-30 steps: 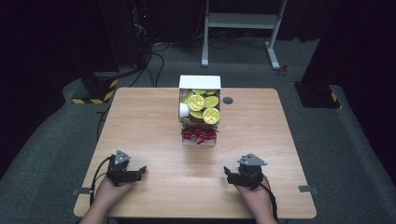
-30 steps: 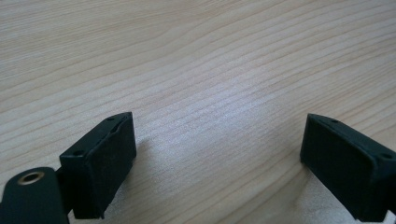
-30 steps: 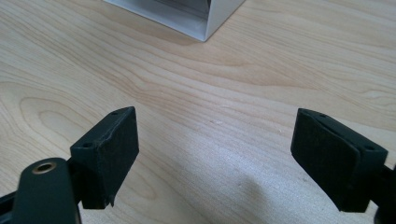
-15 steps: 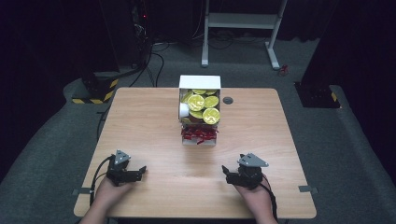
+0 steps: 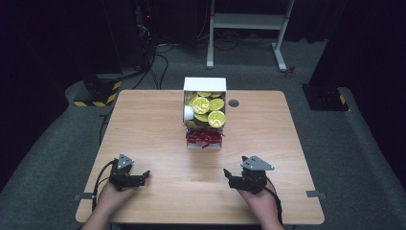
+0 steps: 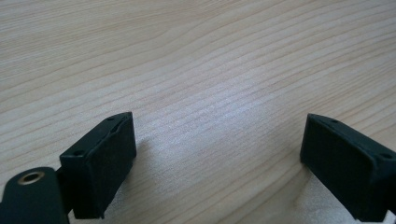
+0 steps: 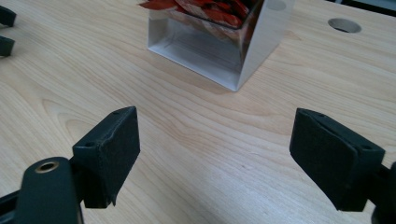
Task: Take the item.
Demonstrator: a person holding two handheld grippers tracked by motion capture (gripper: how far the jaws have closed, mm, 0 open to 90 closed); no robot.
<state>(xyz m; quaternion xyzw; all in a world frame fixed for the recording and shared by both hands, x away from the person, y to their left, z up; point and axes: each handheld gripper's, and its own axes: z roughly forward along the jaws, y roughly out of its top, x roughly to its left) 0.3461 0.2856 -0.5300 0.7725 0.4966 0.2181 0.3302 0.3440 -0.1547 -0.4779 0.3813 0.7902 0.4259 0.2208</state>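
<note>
2 grippers, left gripper [image 5: 139, 178] and right gripper [image 5: 231, 175], rest on the counter [image 5: 153, 124], fingers apart and empty. 1 white box [image 5: 205, 84] holding lime slices and red pieces stands mid-counter, well beyond both.

Dark room, grey carpet [image 5: 52, 158]

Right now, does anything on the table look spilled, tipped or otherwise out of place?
Nothing is spilled on the table. The white box holds yellow-green discs heaped up to its rim, with a white cup at its left edge and red pieces in the nearest compartment. Both grippers, left and right, rest open and empty.
</note>
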